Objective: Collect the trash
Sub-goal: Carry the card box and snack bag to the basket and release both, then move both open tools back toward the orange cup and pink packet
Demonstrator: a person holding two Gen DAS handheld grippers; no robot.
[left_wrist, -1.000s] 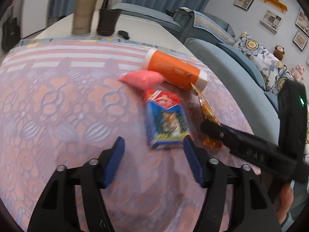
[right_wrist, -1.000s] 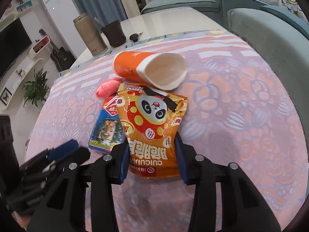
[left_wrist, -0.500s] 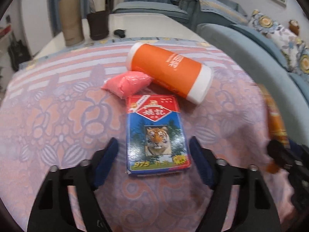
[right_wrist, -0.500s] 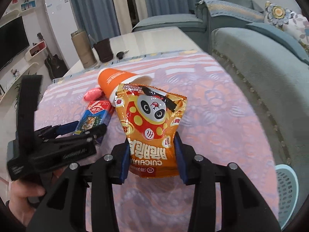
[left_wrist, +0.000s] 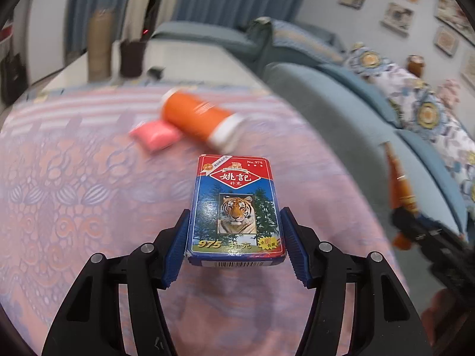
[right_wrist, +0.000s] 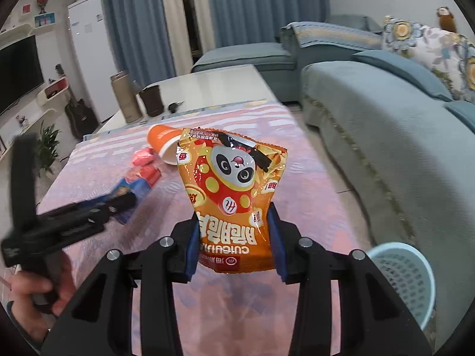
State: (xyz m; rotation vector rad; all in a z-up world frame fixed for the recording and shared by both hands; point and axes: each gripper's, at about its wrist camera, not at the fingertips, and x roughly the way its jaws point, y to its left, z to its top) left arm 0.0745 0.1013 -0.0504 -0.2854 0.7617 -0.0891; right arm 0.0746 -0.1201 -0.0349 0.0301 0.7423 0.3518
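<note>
A blue and red playing-card box (left_wrist: 234, 201) with a tiger picture sits between the blue pads of my left gripper (left_wrist: 234, 237). Its jaws are closing and the pads press the box's long sides, with its near end raised off the pink patterned tablecloth (left_wrist: 74, 207). My right gripper (right_wrist: 233, 237) is shut on the lower end of an orange panda snack bag (right_wrist: 234, 178) and holds it above the table edge. An orange paper cup (left_wrist: 199, 118) lies on its side next to a pink packet (left_wrist: 156, 133). A light blue mesh basket (right_wrist: 400, 276) stands on the floor at the lower right.
A blue-grey sofa (right_wrist: 371, 118) runs along the table's right side. On the bare far end of the table stand a tan flask (right_wrist: 126, 98), a dark cup (right_wrist: 151, 101) and keys (right_wrist: 175, 106). A hand (right_wrist: 29, 293) grips the left tool.
My left gripper moved forward around the card box and narrowed onto it. My right gripper carried the snack bag up and away from the table, and the blue basket came into view.
</note>
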